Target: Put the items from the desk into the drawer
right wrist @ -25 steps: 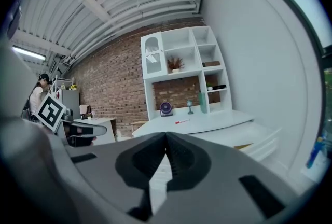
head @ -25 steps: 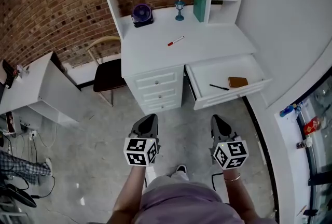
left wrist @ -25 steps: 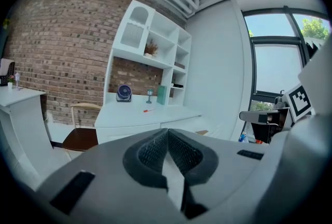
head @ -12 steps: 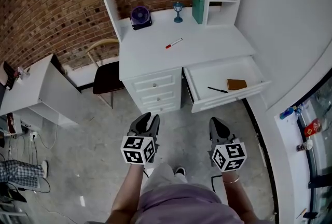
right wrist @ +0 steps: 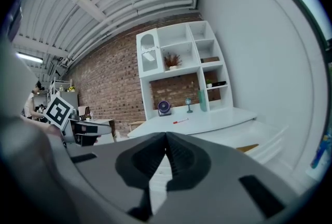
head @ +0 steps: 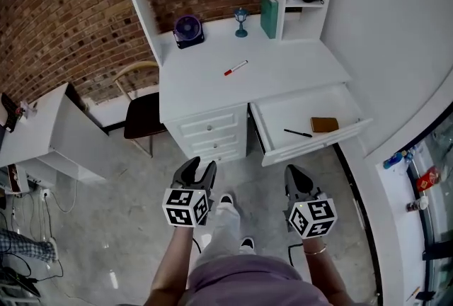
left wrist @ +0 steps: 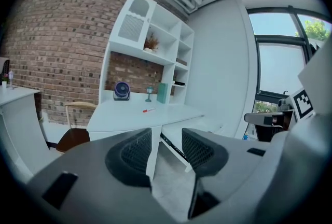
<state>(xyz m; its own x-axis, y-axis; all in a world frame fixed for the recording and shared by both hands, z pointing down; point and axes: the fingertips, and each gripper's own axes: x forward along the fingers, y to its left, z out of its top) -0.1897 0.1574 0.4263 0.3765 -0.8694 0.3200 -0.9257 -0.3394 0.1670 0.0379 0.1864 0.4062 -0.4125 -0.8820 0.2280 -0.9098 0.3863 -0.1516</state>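
left hand-held gripper (head: 199, 166) just opening, empty; red pen (head: 236, 68) well ahead

**A study corner set up in a loft-like workroom**

A white desk (head: 283, 74) with a shelved hutch (right wrist: 176, 57) stands against a bare brick wall (head: 64, 21). A wooden chair (head: 141, 110) sits beside it, and a small fan (head: 187, 30) and a green book (head: 269, 14) are on top. This is home-study furniture. The floor (head: 106, 227) is polished concrete, cables (head: 28, 205) trail by a second white table (head: 42, 127), and the ribbed ceiling (right wrist: 129, 0) is left exposed.
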